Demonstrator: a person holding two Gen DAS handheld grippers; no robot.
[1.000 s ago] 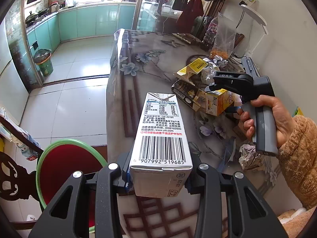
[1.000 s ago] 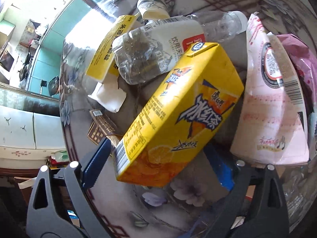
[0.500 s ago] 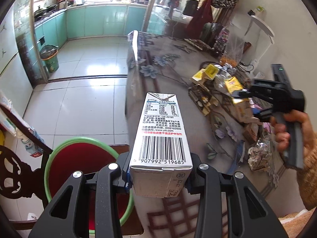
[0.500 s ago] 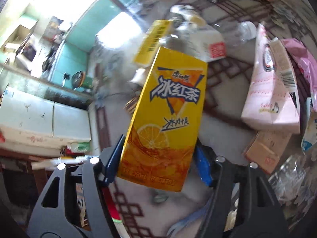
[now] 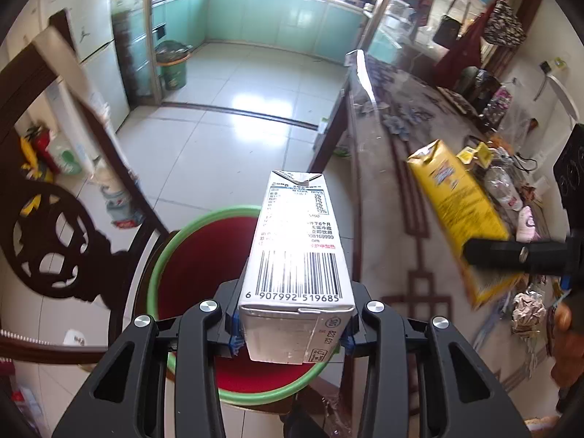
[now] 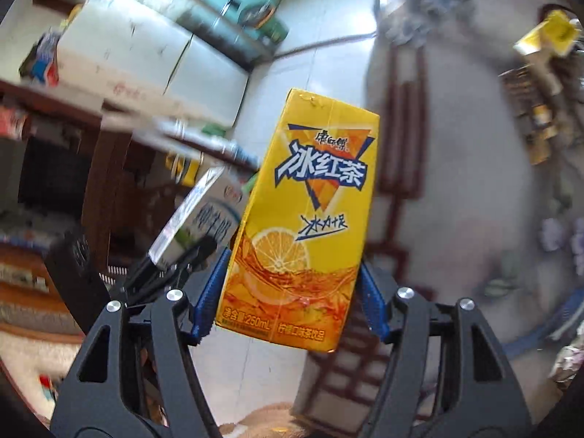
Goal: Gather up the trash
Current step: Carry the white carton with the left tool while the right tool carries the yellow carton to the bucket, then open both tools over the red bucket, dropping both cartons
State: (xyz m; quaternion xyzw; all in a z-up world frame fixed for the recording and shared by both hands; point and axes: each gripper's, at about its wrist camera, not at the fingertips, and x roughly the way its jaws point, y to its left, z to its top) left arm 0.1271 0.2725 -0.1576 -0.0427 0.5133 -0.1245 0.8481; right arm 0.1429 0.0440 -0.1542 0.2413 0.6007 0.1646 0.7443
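Your left gripper (image 5: 292, 332) has its jaws clamped on the base of a white milk carton (image 5: 297, 252), a smooth rectangular box with a barcode panel facing you and a folded gable end pointing away. It hangs over a round basin (image 5: 160, 266) with a green rim and red inside, which sits on a dark carved wooden chair (image 5: 54, 248) beside the near left edge of the table (image 5: 387, 182).

Your right gripper (image 6: 292, 303) has its jaws pressed against both sides of a yellow iced-tea carton (image 6: 303, 219), glossy card printed with a lemon slice and blue lettering, held tilted in the air off the table's edge. In the right wrist view the milk carton (image 6: 204, 215) shows just to its left, a little farther away.

The table is covered in a shiny floral cloth with dark red line borders. On its far right side lie crumpled foil (image 5: 527, 310), a clear plastic bottle (image 5: 502, 186) and small yellow packets (image 5: 474, 153). Beyond, across pale floor tiles, a green bin (image 5: 173, 67) stands against teal cabinets.
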